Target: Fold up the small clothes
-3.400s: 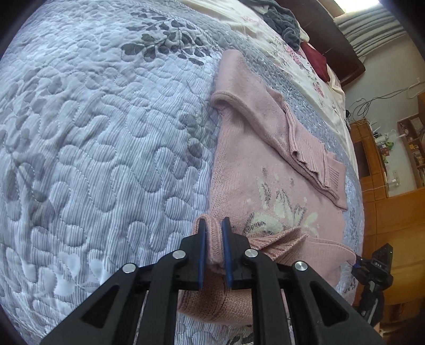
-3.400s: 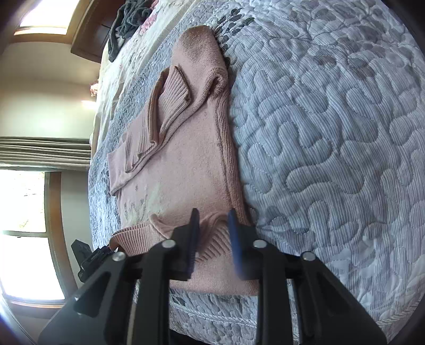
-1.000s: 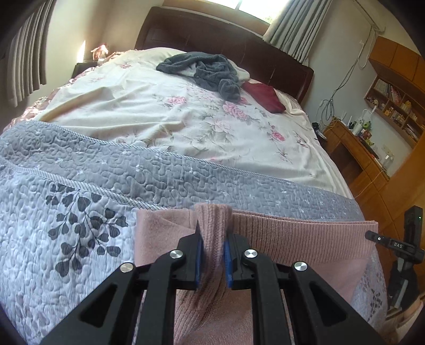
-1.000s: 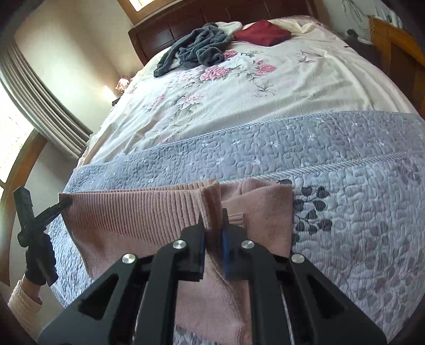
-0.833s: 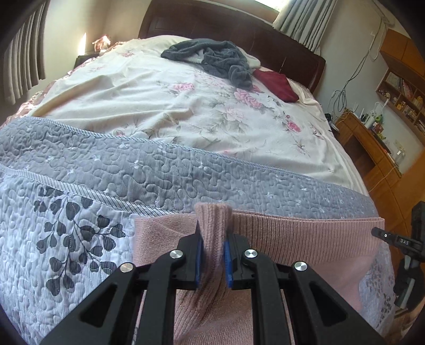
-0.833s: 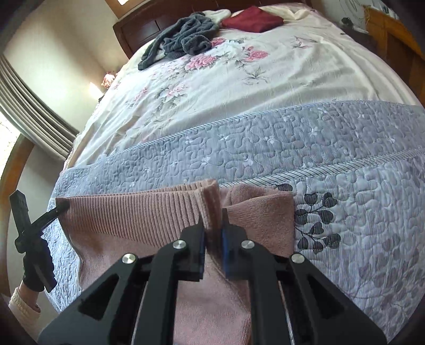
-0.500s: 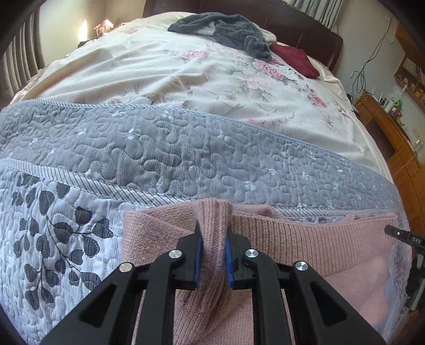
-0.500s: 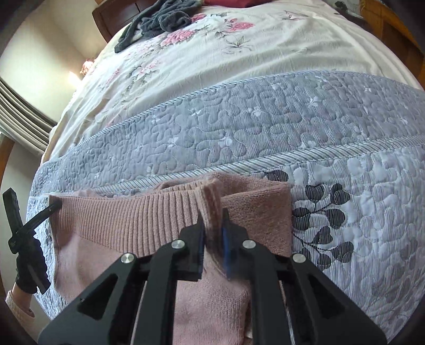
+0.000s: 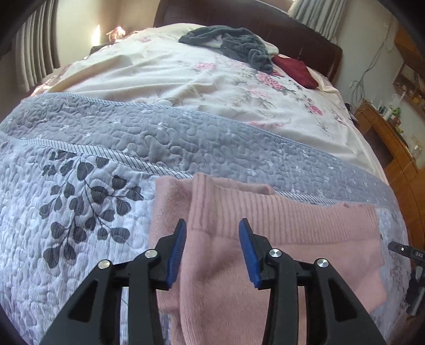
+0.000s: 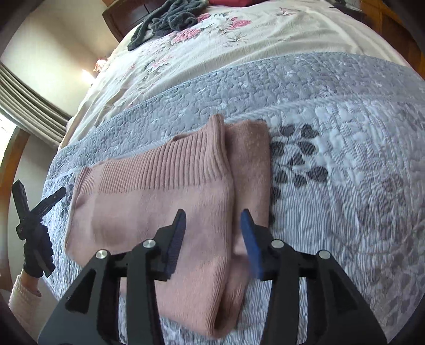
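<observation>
A pink knitted sweater (image 9: 265, 238) lies folded over on the grey quilt (image 9: 106, 164), its ribbed hem (image 9: 279, 212) along the far edge. My left gripper (image 9: 212, 246) is open just above the sweater's left part, blue pads apart, holding nothing. In the right wrist view the same sweater (image 10: 164, 201) lies flat with the ribbed hem (image 10: 159, 169) on top. My right gripper (image 10: 212, 238) is open over its right fold, nothing between the fingers. The left gripper (image 10: 37, 212) shows at the sweater's left edge, held by a gloved hand (image 10: 34, 254).
Beyond the quilt lies a cream floral bedsheet (image 9: 212, 79) with a dark grey garment (image 9: 233, 45) and a dark red cloth (image 9: 294, 69) near the wooden headboard (image 9: 265, 24). Wooden furniture (image 9: 393, 148) stands right of the bed. Curtains (image 10: 29, 106) hang on the left.
Both grippers opened and let go of the sweater's ribbed hem, which now lies flat on the folded sweater. Both have drawn back slightly.
</observation>
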Demonstrator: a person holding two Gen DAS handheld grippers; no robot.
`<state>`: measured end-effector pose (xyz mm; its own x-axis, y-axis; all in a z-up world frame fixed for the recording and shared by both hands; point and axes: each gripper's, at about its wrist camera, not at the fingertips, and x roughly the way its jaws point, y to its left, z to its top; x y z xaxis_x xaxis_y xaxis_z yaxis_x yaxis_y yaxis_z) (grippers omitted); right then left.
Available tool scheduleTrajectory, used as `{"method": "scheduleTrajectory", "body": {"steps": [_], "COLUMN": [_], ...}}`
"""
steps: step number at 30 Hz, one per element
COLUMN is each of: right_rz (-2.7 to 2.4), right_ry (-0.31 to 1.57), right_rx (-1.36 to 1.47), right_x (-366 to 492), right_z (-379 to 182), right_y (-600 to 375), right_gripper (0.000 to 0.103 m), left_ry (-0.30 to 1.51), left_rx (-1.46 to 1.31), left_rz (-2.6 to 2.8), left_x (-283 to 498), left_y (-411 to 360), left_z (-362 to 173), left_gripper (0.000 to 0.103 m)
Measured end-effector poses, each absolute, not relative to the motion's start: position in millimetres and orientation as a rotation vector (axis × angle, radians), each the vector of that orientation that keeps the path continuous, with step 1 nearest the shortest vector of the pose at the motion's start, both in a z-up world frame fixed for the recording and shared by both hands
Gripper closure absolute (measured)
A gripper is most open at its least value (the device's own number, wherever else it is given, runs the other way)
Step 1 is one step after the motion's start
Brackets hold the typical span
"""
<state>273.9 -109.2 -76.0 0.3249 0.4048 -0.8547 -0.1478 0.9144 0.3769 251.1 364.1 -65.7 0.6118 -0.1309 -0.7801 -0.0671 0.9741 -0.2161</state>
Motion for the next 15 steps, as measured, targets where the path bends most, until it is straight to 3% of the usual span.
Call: {"method": "scheduleTrajectory", "body": {"steps": [7, 8, 10, 15], "right_rz": [0.409, 0.411, 0.416, 0.392], "right_ry": [1.299, 1.318, 1.351, 1.355], "right_rx": [0.229, 0.215, 0.216, 0.205], "right_x": [211.9, 207.2, 201.1, 192.1], "right_z": [-98.1, -103.4, -110.1, -108.1], "right_y": [-103.7, -101.5, -99.9, -103.9], "right_gripper": [0.057, 0.06, 0.089, 0.095], "left_ry": [1.023, 1.033, 1.065, 1.126], "left_rx": [-0.217, -0.206, -0.199, -0.184], "left_rz": [-0.148, -0.144, -0.142, -0.109], "left_x": [205.5, 201.2, 196.2, 190.8], "left_y": [308.5, 304.3, 299.5, 301.8], "left_z": [-81.9, -86.5, -96.0, -119.7], "left_gripper": [0.055, 0.055, 0.055, 0.055]}}
